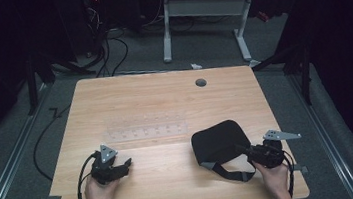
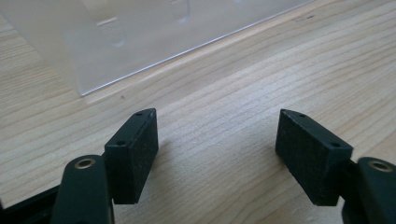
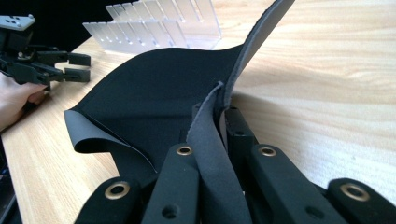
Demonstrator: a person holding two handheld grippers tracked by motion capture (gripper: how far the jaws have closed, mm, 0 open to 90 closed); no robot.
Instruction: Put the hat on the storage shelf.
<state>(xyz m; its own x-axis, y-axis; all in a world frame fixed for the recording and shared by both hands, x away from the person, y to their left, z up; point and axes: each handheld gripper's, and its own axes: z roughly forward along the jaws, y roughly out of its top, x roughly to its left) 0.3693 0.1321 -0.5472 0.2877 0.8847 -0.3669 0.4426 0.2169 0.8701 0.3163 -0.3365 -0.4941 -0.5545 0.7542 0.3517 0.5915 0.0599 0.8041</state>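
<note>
- Two hand-held grippers work at a light wooden table (image 1: 164,101), each near the table's front edge.
- The left gripper (image 1: 125,164) sits toward the front left corner, held in the person's left hand (image 1: 98,191); its jaws are spread wide with only bare wood between them, as the left gripper view shows (image 2: 217,149).
- Its black pads (image 2: 135,154) hang just above the tabletop, touching nothing.
- A clear plastic rack (image 1: 146,128) with a row of upright dividers lies across the middle of the table, just beyond the left gripper; its near edge appears at the top of the left gripper view (image 2: 140,37).
- The right gripper (image 1: 243,149) is toward the front right corner, held in the person's right hand (image 1: 277,181), with its grey three-cornered plate (image 1: 282,135) on top.
- Its jaws are pressed together on a fold of a black cloth (image 1: 219,142), pinching the fabric's edge; the right gripper view shows the grey underside of the cloth (image 3: 212,140) rising between the jaws.
- The cloth lies right of the table's centre, near the front edge, one edge lifted off the wood and a corner curled over.
- A dark strap (image 1: 231,174) of the cloth trails toward the front edge.
- A round cable hole (image 1: 201,82) sits near the far edge.
</note>
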